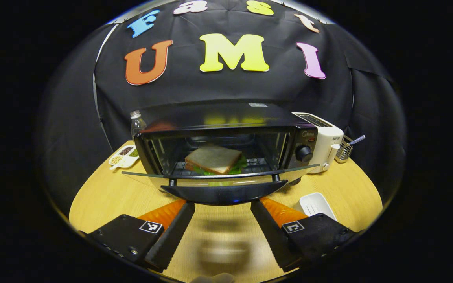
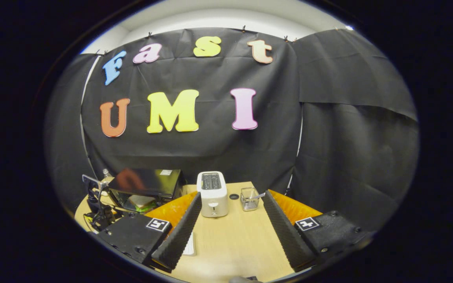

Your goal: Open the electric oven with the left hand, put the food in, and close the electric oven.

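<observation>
The black electric oven (image 1: 226, 133) stands in the middle of the wooden table (image 1: 104, 196). Its glass door (image 1: 218, 175) hangs down, roughly level, with the handle (image 1: 224, 193) toward me. A sandwich (image 1: 214, 158) of white bread and green leaf lies on the rack inside. My left gripper (image 1: 222, 206) is open, its fingertips on either side of the handle's front and not touching it. My right gripper (image 2: 232, 195) is open over the table with nothing between its fingers. In the right gripper view the oven (image 2: 148, 182) sits at the far left.
A white toaster (image 1: 325, 145) (image 2: 212, 192) stands right of the oven, with a small wire basket (image 1: 344, 151) (image 2: 249, 198) beyond it. A white dish (image 1: 316, 204) lies near my left gripper's right finger. A water bottle (image 1: 137, 122) and a divided tray (image 1: 124, 155) sit left of the oven.
</observation>
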